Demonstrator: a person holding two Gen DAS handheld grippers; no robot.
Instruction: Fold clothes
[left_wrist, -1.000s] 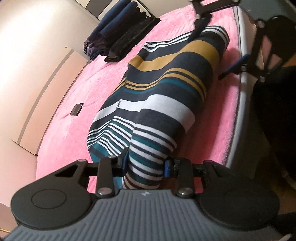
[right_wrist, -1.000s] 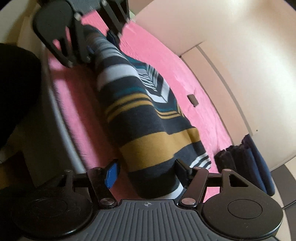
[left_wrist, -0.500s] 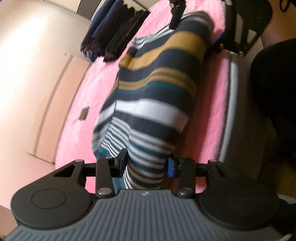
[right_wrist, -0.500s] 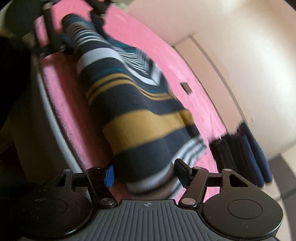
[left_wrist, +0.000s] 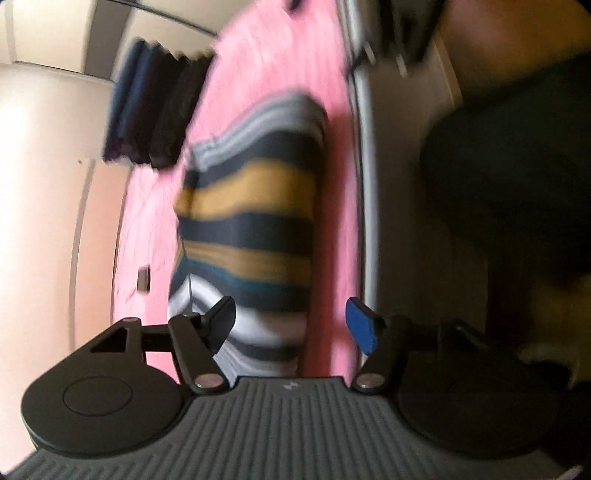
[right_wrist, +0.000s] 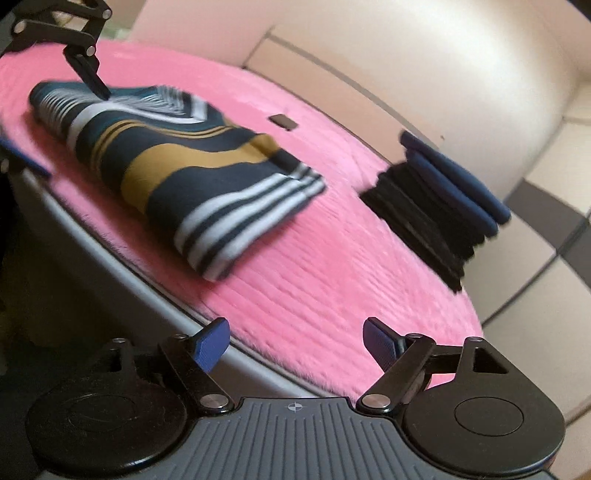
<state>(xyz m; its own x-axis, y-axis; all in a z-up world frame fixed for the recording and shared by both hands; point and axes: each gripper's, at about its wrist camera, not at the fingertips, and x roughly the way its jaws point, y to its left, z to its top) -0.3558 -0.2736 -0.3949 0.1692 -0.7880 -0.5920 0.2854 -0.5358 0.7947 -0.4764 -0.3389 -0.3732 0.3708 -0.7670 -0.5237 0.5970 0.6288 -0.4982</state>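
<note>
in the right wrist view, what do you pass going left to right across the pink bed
striped top → small dark flat thing → stack of dark folded clothes

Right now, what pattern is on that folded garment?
Navy, white, mustard and teal stripes on the folded garment, clearest in the right wrist view.

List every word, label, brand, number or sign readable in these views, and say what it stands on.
No readable words or numbers anywhere.
Left gripper body: a small pale mark, too blurred to read.
Right gripper body: a small crosshair symbol, no letters.
Striped garment: only stripes, no label in view.
Dark folded stack: no tags in view.
Small dark object on the pink cover: too small to tell any print.
</note>
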